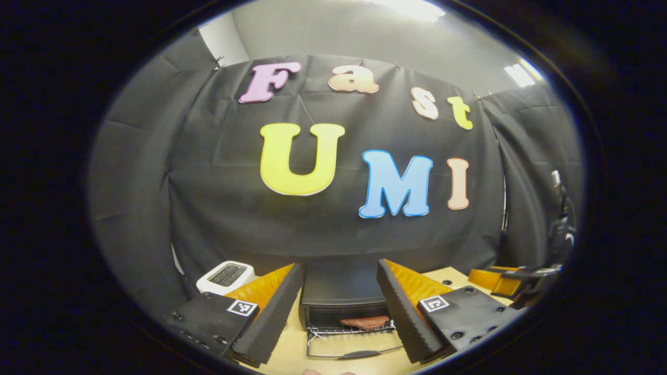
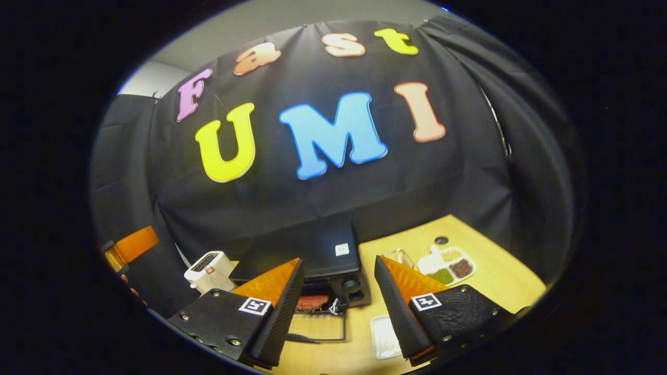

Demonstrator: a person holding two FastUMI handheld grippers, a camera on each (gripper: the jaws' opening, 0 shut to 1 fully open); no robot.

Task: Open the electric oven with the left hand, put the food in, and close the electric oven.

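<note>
While oven door lies open, both grippers hover raised, fingers spread, empty.

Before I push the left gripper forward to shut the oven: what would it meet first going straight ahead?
Probably the open oven door, lying flat in front of the oven, with the food on the rack behind. Depth is unclear.

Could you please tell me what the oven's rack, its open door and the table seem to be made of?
The rack looks like bare metal wire: thin, shiny rods. The open door seems to be clear glass in a dark frame, since the table shows through it. The table looks like light wood or laminate, smooth and matte; which one is unclear.
</note>
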